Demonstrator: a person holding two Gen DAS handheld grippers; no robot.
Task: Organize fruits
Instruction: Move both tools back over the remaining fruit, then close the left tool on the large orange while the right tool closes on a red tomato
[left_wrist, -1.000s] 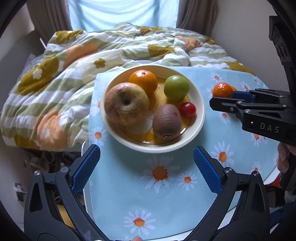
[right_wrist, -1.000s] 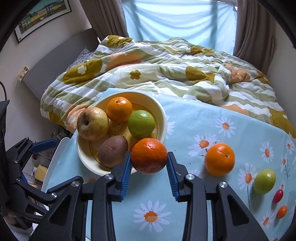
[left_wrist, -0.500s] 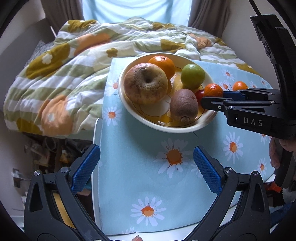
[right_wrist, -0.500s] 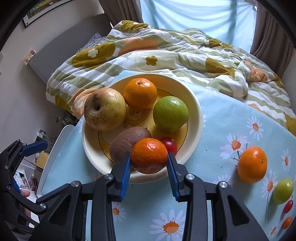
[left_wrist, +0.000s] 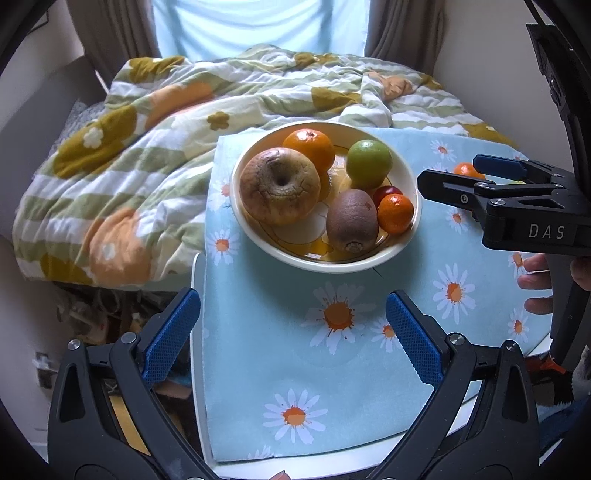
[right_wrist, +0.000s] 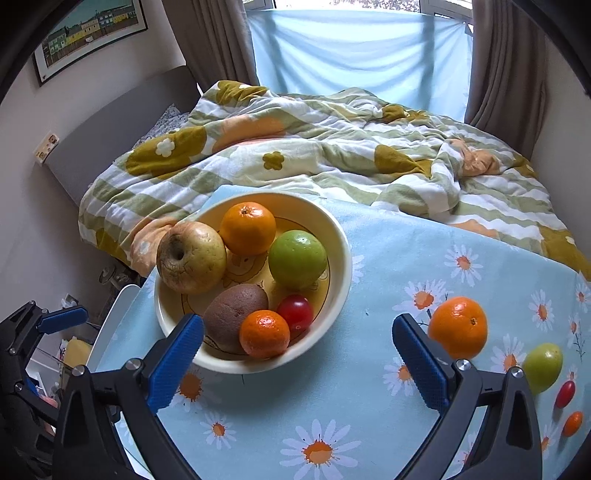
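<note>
The small mandarin (right_wrist: 264, 334) has just been released into the bowl (right_wrist: 341, 254) by the right tool (right_wrist: 297, 363), whose jaws have just been opening and are wide and empty; the left tool (left_wrist: 291, 332) is also wide. The orange (right_wrist: 458, 326) on the table should be taken next.

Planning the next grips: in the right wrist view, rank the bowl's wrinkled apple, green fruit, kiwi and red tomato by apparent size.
1. wrinkled apple
2. green fruit, slightly smaller
3. kiwi, partly hidden, so unsure against the green fruit
4. red tomato, clearly smallest
</note>
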